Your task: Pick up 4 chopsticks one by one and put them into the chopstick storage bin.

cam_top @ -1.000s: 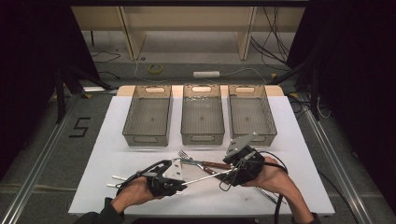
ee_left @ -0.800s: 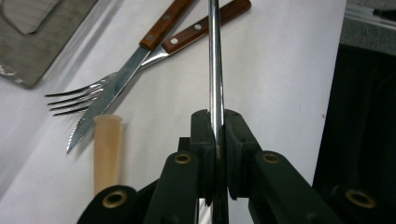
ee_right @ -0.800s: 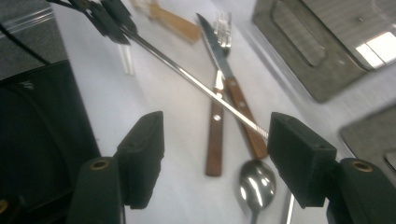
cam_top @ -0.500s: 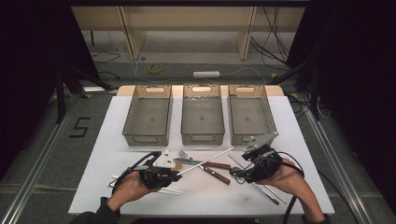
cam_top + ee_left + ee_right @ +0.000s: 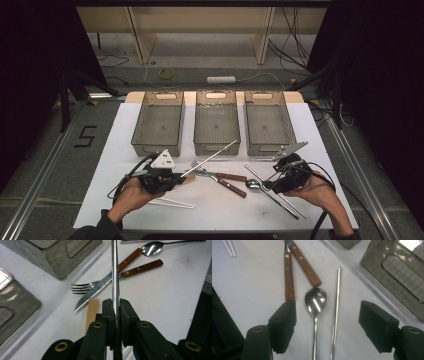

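Pinched hard between the left gripper (image 5: 115,315) jaws is a thin steel chopstick (image 5: 212,155), slanting up toward the middle grey mesh bin (image 5: 217,148). Right gripper (image 5: 328,325) has just been opening, jaws wide and empty, hovering over a long-handled steel spoon (image 5: 315,300) and a second steel chopstick (image 5: 336,312). Between the hands lie a wood-handled fork (image 5: 83,287) and knife (image 5: 100,288); pale chopsticks (image 5: 172,202) near left. All three bins look empty, so sorting has barely begun.
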